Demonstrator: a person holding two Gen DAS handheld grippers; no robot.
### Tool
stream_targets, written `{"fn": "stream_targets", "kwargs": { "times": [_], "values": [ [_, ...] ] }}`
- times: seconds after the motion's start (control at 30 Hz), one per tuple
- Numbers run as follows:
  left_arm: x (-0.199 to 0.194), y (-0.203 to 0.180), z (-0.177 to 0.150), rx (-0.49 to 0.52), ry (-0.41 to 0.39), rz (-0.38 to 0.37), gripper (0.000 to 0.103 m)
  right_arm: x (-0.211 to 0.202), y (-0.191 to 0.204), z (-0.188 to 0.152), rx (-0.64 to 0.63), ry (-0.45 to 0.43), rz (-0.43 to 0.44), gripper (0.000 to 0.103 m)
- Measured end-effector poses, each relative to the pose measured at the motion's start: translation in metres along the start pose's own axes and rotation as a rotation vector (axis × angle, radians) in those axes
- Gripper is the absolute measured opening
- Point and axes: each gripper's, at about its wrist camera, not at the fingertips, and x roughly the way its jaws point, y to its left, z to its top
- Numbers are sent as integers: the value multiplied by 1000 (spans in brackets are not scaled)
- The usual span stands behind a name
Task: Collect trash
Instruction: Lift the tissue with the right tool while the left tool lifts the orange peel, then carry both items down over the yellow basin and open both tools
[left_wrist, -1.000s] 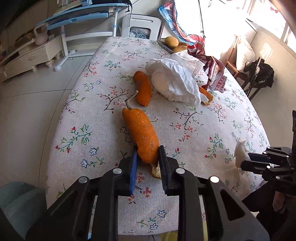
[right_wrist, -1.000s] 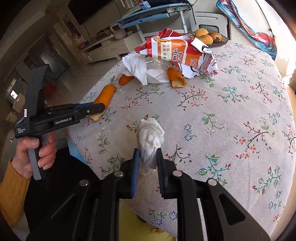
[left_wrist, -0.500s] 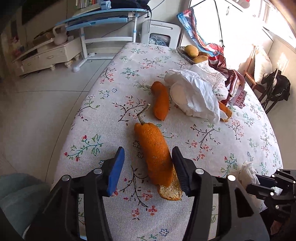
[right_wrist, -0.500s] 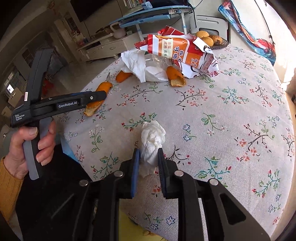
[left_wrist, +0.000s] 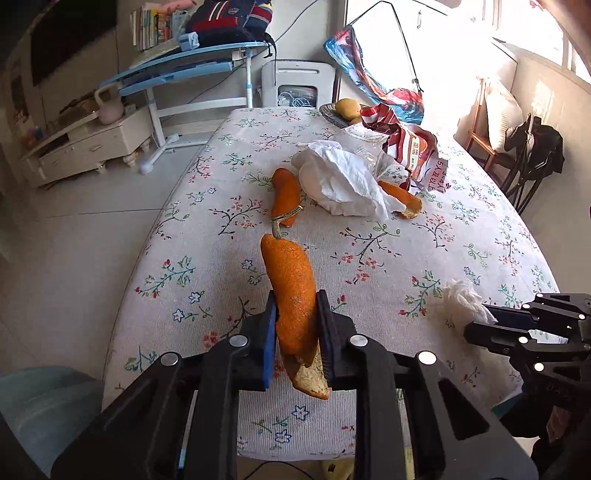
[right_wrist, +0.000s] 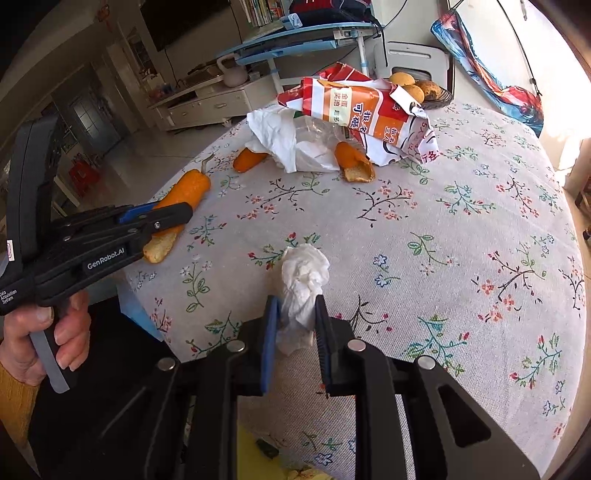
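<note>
My left gripper (left_wrist: 297, 314) is shut on a long orange peel (left_wrist: 291, 284) near the table's front edge; the peel also shows in the right wrist view (right_wrist: 183, 195), where the left gripper (right_wrist: 181, 214) reaches in from the left. My right gripper (right_wrist: 295, 314) is shut on a crumpled white tissue (right_wrist: 304, 277); the tissue shows at the right in the left wrist view (left_wrist: 461, 299). More trash lies farther back: a second orange peel (left_wrist: 286, 192), a third peel (left_wrist: 404, 197), white paper (left_wrist: 343, 181) and a red-orange snack bag (right_wrist: 354, 107).
The table has a floral cloth (left_wrist: 406, 258). A bowl of fruit (right_wrist: 417, 90) stands at the far end. A blue desk (left_wrist: 184, 70) and a white cabinet (left_wrist: 92, 144) stand beyond on the tiled floor. A yellow object (right_wrist: 258, 454) shows below the table's front edge.
My left gripper opened around the long peel half a second ago and has now shut on it again, farther along it. My right gripper still holds the tissue, pushed slightly forward.
</note>
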Motion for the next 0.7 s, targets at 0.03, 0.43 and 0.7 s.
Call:
{"fn": "stream_targets", "kwargs": {
  "times": [0.03,0.43,0.7],
  "values": [
    [-5,3,-3,-20,-6,-10,19,-2,2,-1,-2,-9,-1,21],
    [-46,10,-45,-139,-47,-105,19,-16,23,-22,4,-60,-26,21],
    [-51,12,-46,-127,-61,-113,19,-24,23,-35,31,-76,-86,21]
  ]
}}
